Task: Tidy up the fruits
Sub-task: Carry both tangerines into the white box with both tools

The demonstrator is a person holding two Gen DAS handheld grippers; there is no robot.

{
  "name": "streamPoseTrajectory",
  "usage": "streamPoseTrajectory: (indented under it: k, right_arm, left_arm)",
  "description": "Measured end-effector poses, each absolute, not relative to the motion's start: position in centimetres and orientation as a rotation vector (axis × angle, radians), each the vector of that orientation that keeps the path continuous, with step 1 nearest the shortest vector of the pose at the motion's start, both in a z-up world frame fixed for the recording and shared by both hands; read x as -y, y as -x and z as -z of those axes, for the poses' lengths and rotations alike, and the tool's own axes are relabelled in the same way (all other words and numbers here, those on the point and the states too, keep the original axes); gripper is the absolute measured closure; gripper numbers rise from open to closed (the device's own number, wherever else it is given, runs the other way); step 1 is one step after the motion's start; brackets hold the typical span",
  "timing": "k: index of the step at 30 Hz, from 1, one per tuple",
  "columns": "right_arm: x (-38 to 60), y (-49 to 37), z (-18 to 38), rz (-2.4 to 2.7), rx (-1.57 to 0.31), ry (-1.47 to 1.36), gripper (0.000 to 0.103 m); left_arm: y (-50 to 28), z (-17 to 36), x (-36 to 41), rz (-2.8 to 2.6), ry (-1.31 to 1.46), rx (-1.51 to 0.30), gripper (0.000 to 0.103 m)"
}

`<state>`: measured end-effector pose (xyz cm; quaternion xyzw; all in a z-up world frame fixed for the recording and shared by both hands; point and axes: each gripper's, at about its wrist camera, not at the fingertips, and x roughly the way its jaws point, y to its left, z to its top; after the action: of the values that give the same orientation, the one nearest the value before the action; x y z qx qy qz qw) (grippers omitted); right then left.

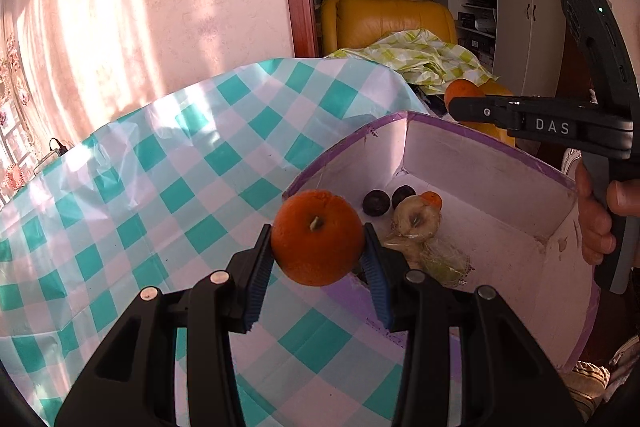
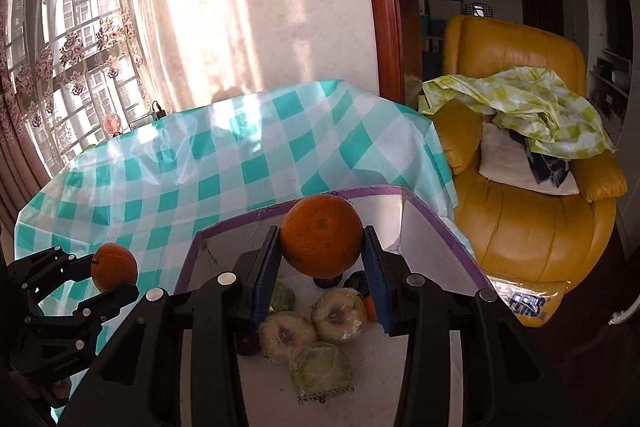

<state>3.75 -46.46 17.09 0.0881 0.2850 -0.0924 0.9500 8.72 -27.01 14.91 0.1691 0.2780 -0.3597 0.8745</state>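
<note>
My left gripper (image 1: 318, 259) is shut on an orange (image 1: 318, 237), held just over the left rim of a purple-edged white box (image 1: 480, 167). My right gripper (image 2: 322, 267) is shut on a second orange (image 2: 322, 235) above the same box (image 2: 424, 227). The right gripper (image 1: 456, 105) with its orange (image 1: 462, 89) shows at the upper right of the left wrist view. In the right wrist view the left gripper (image 2: 114, 277) and its orange (image 2: 114, 265) sit at the lower left. Inside the box lie wrapped pale fruits (image 2: 338, 313), a wrapped green one (image 2: 322, 371) and dark plums (image 1: 376, 203).
The box rests on a table under a teal-and-white checked cloth (image 1: 180, 163). A yellow leather armchair (image 2: 532, 227) with a green checked sheet (image 2: 520, 99) stands to the right of the table. A wall and a curtained window (image 2: 72, 67) lie behind. A hand (image 1: 596, 223) grips the right tool.
</note>
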Motion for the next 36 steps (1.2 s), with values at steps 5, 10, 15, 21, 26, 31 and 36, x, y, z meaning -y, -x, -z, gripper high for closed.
streamPoseTrajectory:
  k: [5,10,15,21,26,31,36]
  right_arm:
    - [47.3,-5.2,-15.5,0.242,-0.615,-0.168,0.063]
    - [48.0,-6.3,-14.1,0.284,-0.652,-0.137,0.063]
    - [49.0,-6.9,-13.0,0.326,-0.684,-0.123,0.063]
    - [49.9,-7.6,-11.5,0.350,-0.737,-0.131,0.063]
    - [50.5,-8.1,-10.3,0.340,-0.784,-0.159,0.062]
    - [50.8,-8.4,-9.6,0.342,-0.812,-0.176,0.062]
    - [51.0,-8.7,-9.2,0.349,-0.827,-0.180,0.062]
  left_arm:
    - [-10.1,-14.4,31.0,0.808,-0.395,-0.623,0.060]
    - [-11.5,-13.1,34.2,0.838,-0.448,-0.670,0.060]
    - [-13.1,-11.8,36.4,0.841,-0.477,-0.740,0.060]
    - [-14.6,-10.5,38.4,0.845,-0.507,-0.829,0.060]
    - [-15.8,-9.0,40.2,0.831,-0.550,-0.920,0.059]
    - [-16.4,-8.5,41.0,0.833,-0.570,-0.956,0.059]
    - [-16.9,-8.5,41.6,0.816,-0.580,-0.951,0.059]
